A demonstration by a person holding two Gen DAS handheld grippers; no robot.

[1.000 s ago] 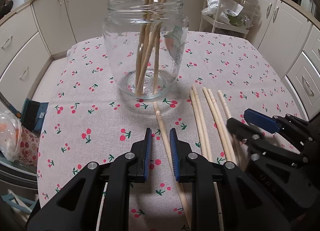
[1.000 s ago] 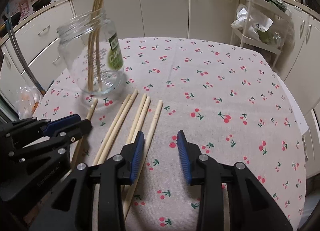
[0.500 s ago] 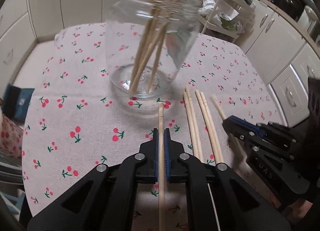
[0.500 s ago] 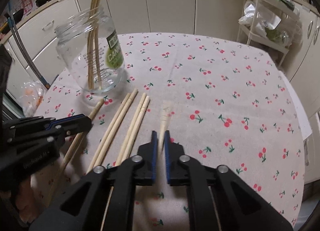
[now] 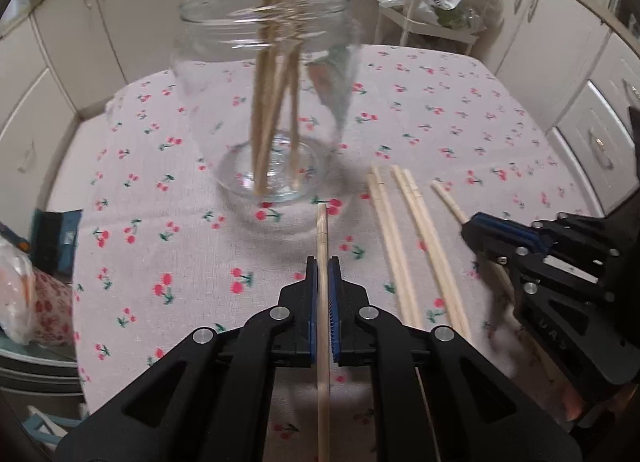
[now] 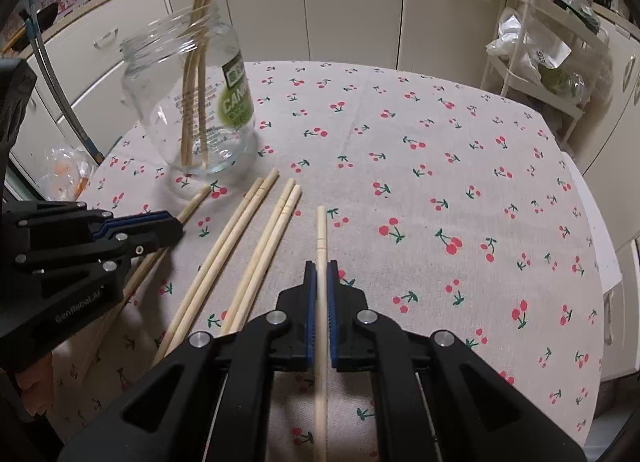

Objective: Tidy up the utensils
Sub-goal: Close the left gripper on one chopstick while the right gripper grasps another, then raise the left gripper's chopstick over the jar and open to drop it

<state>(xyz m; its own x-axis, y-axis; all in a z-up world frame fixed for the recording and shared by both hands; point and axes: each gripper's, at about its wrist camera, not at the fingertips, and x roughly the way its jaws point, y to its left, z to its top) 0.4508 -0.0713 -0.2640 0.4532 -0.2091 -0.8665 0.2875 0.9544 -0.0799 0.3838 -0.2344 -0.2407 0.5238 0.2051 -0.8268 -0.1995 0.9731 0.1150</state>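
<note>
We take the glass jar [image 5: 266,101] as our landmark: it stands upright on the table [image 6: 440,165] toward its far edge, with several chopsticks already leaning inside it. On the cloth just in front of the jar's base lie four loose chopsticks [image 6: 240,246] in two pairs, long axes running from near us toward the jar.

Our left claw [image 5: 322,270] sits directly in front of the jar, clamped shut on one chopstick [image 5: 322,234], whose tip points straight at the jar's base and stops just short of it. Our right claw [image 6: 321,274] is further to the right of the jar, beyond the loose pairs, closed on its own chopstick [image 6: 321,229], which points past the jar's right side.

Both claws tilt steeply down at the table. We judge the left nearer: its stick must be lifted and swung upright to clear the rim.
</note>
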